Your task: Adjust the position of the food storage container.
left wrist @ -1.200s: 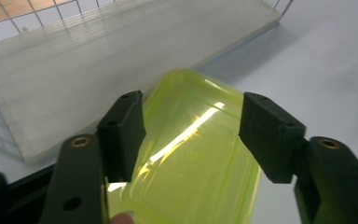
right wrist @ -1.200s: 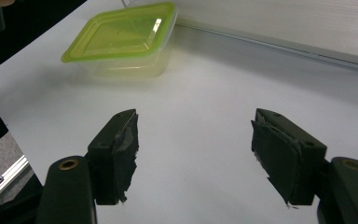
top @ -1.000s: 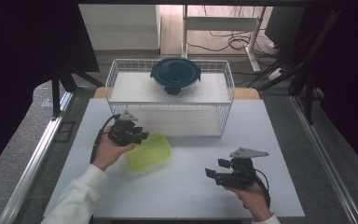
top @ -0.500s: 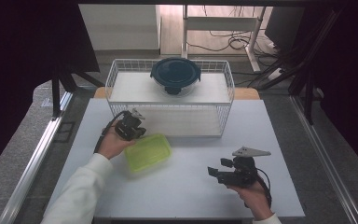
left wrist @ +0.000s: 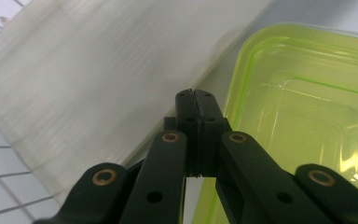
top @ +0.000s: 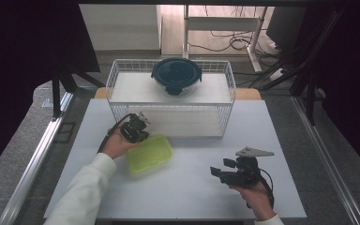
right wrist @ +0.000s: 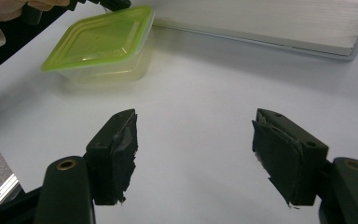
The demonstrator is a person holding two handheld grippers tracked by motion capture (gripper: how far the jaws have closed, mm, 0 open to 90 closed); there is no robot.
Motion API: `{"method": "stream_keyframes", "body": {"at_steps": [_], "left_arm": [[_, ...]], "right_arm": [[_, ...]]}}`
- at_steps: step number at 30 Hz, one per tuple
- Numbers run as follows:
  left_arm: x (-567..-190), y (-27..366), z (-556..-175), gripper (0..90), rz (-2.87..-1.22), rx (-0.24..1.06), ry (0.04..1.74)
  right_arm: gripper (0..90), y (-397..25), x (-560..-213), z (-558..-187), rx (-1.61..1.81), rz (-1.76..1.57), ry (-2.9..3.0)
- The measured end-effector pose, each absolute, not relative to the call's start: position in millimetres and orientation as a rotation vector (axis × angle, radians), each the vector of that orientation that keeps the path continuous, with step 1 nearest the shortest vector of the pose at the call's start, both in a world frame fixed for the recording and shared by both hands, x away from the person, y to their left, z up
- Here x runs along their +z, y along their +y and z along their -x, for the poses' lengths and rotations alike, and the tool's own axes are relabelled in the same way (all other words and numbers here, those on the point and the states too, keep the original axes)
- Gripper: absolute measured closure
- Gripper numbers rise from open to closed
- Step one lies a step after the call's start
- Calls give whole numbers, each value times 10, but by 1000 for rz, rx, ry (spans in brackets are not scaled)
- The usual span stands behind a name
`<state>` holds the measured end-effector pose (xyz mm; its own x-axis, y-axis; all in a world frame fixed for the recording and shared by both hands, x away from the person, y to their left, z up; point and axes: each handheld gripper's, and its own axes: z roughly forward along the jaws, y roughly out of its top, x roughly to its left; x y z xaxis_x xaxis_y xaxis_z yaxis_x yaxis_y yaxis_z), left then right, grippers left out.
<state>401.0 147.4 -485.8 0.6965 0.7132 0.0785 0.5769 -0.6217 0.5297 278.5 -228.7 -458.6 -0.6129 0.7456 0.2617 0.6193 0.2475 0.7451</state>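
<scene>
Slippage is the main risk judged here: the left gripper (top: 138, 129) is held at the far left corner of the green-lidded container (top: 149, 153), its jaws pressed together with nothing visibly caught between them in the left gripper view. If the corner is nudged by those closed tips, the light box may be skated across the smooth white table (top: 281, 140) or pushed against the wire basket (top: 225, 123) just behind it. A lid edge could also be pried up unintentionally. The right gripper (right wrist: 193, 154) is held well apart from the box, jaws spread wide over bare table, so no steadying is offered.

The container is seen as a shallow, rounded-rectangle tub of clear plastic under a translucent lime lid with stepped ridges. It sits flat on the table, just in front of the basket's left half.
</scene>
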Motion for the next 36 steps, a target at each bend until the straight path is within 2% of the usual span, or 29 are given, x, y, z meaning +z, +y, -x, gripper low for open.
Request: {"method": "stream_keyframes", "body": {"at_steps": [10, 17, 21, 26, 30, 36], "left_arm": [[-4860, 1241, -3821, 900, -2469, 294, 871], [-4844, 1036, -3681, 900, -2529, 270, 742], [-4852, 1010, -3643, 900, -2515, 256, 723], [-4815, 1072, -3612, 900, -2497, 300, 751], [-4704, 1332, -3443, 900, -2356, 327, 865], [-4622, 1755, -3107, 900, -2252, 351, 1040]], "right_arm": [[309, -2275, -4590, -2785, 1310, -1308, 2365], [309, -2262, -4588, -2778, 1311, -1305, 2371], [309, -2263, -4587, -2777, 1312, -1306, 2372], [309, -2268, -4581, -2776, 1312, -1307, 2370], [309, -2272, -4579, -2774, 1312, -1309, 2365], [298, -2265, -4579, -2775, 1307, -1309, 2365]]}}
